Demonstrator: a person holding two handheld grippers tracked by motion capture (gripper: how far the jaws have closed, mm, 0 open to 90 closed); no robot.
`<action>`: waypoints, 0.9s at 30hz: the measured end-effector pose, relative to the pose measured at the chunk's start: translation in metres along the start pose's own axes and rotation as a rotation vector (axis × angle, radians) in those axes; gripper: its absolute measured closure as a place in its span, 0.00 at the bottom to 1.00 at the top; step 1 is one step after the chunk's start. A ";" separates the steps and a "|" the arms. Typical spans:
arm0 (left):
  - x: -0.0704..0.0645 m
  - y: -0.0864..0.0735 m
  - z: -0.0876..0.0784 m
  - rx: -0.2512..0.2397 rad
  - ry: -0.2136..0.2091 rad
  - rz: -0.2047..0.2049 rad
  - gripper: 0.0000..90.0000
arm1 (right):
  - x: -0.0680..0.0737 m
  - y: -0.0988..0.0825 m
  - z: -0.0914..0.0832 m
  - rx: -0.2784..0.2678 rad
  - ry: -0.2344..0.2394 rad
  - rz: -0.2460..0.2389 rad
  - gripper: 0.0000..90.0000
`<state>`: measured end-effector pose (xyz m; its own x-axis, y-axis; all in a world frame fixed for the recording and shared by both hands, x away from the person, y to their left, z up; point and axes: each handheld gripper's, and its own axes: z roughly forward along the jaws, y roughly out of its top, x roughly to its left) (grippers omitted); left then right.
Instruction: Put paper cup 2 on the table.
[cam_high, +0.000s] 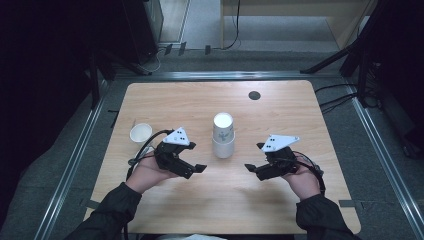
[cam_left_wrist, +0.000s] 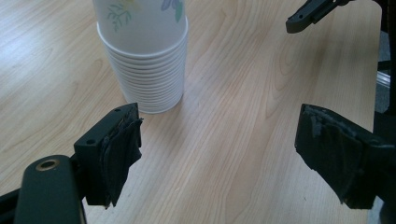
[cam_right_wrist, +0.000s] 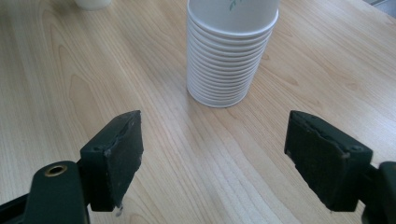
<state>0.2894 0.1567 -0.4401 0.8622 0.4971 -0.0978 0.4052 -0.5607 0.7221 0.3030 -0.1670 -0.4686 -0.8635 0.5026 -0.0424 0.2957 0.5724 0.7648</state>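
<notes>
High view: stack of paper cups (cam_high: 223, 135) stood upside down at centre of tabletop (cam_high: 280, 115); left tongs (cam_high: 191, 171) and right tongs (cam_high: 256, 170) flanked it below, apart from it, both wide, empty; single cup (cam_high: 140, 133) at left.
Left gripper view: stack (cam_left_wrist: 144, 60) upper left.
Right gripper view: stack (cam_right_wrist: 229, 51) top centre.

Top of the cup stack (cam_left_wrist: 144, 56) is chopped off by the upper edge in both gripper views. The single cup (cam_right_wrist: 93, 3) at upper left of the right gripper view is just a sliver.
</notes>
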 end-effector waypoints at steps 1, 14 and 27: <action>-0.001 0.000 0.001 0.000 0.000 0.001 0.16 | 0.000 0.000 0.000 0.000 0.002 0.000 0.22; -0.016 -0.001 0.016 0.005 -0.008 0.020 0.16 | 0.003 0.001 0.003 0.007 0.013 -0.020 0.22; -0.027 -0.004 0.030 0.033 -0.051 0.027 0.18 | 0.005 0.001 0.005 0.015 0.019 -0.025 0.22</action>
<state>0.2737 0.1255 -0.4612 0.8869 0.4478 -0.1137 0.3906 -0.5954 0.7021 0.3010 -0.1610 -0.4710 -0.8783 0.4756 -0.0488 0.2798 0.5941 0.7542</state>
